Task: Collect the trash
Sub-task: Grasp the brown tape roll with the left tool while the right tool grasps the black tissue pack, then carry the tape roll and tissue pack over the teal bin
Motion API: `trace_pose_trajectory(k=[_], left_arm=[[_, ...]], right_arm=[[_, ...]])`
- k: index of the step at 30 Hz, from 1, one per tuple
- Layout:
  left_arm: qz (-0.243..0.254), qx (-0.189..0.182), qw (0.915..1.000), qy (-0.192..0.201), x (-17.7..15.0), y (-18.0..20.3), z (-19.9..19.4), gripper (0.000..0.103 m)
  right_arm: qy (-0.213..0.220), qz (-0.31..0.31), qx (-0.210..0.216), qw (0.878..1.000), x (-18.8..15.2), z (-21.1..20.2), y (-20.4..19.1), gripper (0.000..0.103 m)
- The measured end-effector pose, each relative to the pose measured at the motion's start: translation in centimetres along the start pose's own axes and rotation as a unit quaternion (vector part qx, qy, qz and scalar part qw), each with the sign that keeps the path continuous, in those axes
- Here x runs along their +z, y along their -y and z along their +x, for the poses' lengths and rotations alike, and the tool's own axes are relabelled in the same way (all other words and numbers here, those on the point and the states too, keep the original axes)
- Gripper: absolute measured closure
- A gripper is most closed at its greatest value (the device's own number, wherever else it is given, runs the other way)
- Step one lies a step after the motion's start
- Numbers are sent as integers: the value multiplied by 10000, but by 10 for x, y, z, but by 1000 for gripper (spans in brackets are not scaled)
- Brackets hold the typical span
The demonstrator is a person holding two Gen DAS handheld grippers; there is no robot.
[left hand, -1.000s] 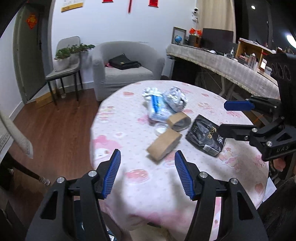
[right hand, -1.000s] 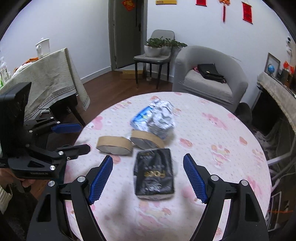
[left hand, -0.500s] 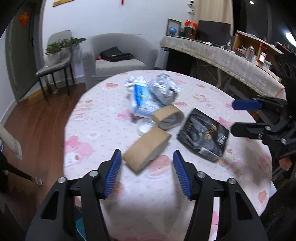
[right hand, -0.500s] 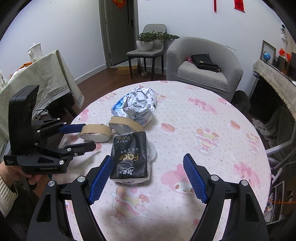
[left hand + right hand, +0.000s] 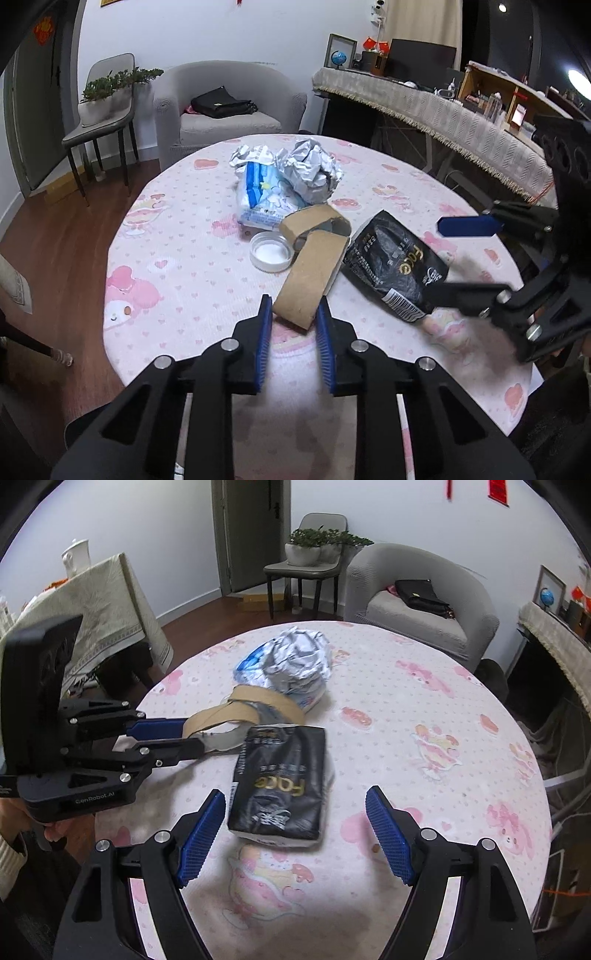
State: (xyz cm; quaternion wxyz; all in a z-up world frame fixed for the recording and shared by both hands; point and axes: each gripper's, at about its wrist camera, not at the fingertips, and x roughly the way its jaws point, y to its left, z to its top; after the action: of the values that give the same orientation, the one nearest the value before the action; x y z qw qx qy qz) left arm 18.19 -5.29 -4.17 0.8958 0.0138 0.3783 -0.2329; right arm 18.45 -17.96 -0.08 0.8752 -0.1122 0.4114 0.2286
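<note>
left gripper: jaws just closed, pinching near end of cardboard roll, long axis running far-right | right gripper: wide, empty; black packet lies between its jaws, lengthwise, on the table

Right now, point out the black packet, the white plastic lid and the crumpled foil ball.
black packet (image 5: 280,775), right wrist view, middle of its printed face.
white plastic lid (image 5: 270,253), left wrist view, its inner white floor.
crumpled foil ball (image 5: 312,171), left wrist view, middle of the crinkled silver surface.
</note>
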Motion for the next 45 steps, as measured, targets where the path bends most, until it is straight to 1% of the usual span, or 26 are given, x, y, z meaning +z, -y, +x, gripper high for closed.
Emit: trace_pose_trajectory(k=[7, 12, 15, 21, 22, 23, 25, 26, 27, 30, 37, 45], left_arm=[[-72, -65, 9999, 55, 1, -1, -7, 78], [-78, -38, 9999, 117, 2, -2, -16, 78], [-95, -20, 9998, 167, 2, -5, -23, 78], [-164, 68, 9995, 269, -1, -14, -39, 78], [-175, 86, 9994, 280, -1, -15, -40, 78], [-198, 107, 9993, 300, -2, -18, -44, 78], [-237, 132, 9991, 334, -3, -21, -48, 78], [-261, 146, 9989, 353, -3, -23, -51, 78], [-298, 155, 9987, 380, -3, -25, -54, 78], [-343, 192, 9983, 433, -5, -31, -61, 78], [-488, 345, 9968, 538, -12, -47, -81, 78], [-746, 708, 9933, 523, -25, -73, -100, 78]], right_arm=[[-168, -156, -139, 9996, -1, 14, -8, 24], [-272, -208, -186, 9992, -2, 23, -13, 24], [-367, -216, -288, 9987, -1, 27, -17, 24], [-448, -180, -324, 9983, 2, 31, -22, 24], [-455, -172, -319, 9983, 3, 31, -24, 31], [-460, -161, -294, 9984, 4, 31, -24, 34], [-481, -143, -379, 9980, 6, 31, -26, 44], [-491, -131, -394, 9979, 7, 31, -26, 46], [-493, -105, -409, 9979, 8, 31, -26, 50], [-500, -59, -426, 9978, 11, 31, -27, 52], [-228, -72, -415, 9989, 26, 18, -40, 53], [140, -215, -197, 9995, 48, 5, -73, 53]])
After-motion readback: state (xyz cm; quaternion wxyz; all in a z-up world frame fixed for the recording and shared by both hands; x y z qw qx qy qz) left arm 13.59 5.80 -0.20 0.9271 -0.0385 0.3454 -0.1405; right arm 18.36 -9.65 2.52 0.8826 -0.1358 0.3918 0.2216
